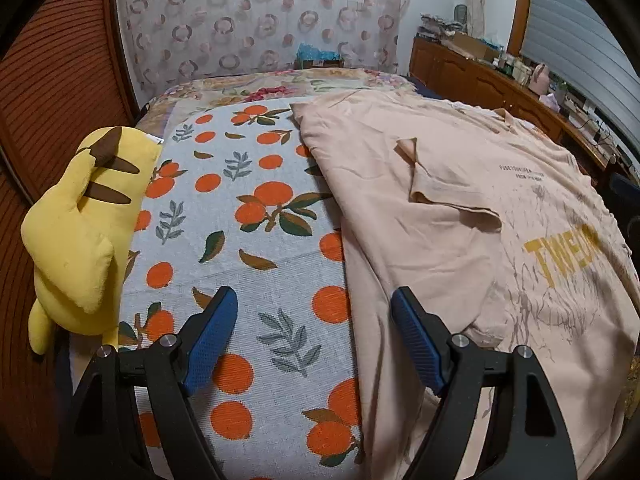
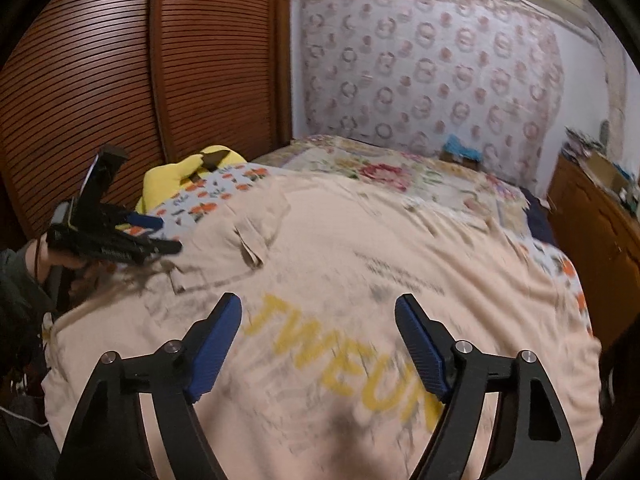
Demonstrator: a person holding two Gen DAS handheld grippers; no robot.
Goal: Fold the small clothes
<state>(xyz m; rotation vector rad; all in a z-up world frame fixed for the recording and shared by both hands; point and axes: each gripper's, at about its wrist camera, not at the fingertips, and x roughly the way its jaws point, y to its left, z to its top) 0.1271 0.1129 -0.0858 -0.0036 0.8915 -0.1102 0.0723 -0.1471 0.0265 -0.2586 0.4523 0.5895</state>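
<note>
A peach T-shirt (image 1: 460,208) with yellow letters lies spread flat on the bed, its front up. One sleeve (image 1: 440,200) is folded in over the body. My left gripper (image 1: 314,296) hangs open over the shirt's left edge, one finger above the orange-print blanket and the other above the shirt, with nothing between them. In the right wrist view the same gripper (image 2: 168,234) is at the shirt's left side, held by a hand. My right gripper (image 2: 318,300) stands open above the shirt (image 2: 340,240) near the yellow lettering, with no cloth between its fingers.
An orange-print blanket (image 1: 260,240) covers the bed under the shirt. A yellow plush toy (image 1: 80,232) sits at the bed's left edge beside a louvred wooden wardrobe (image 2: 120,80). A cluttered wooden cabinet (image 1: 480,72) runs along the right. A patterned headboard cover (image 1: 260,20) stands behind.
</note>
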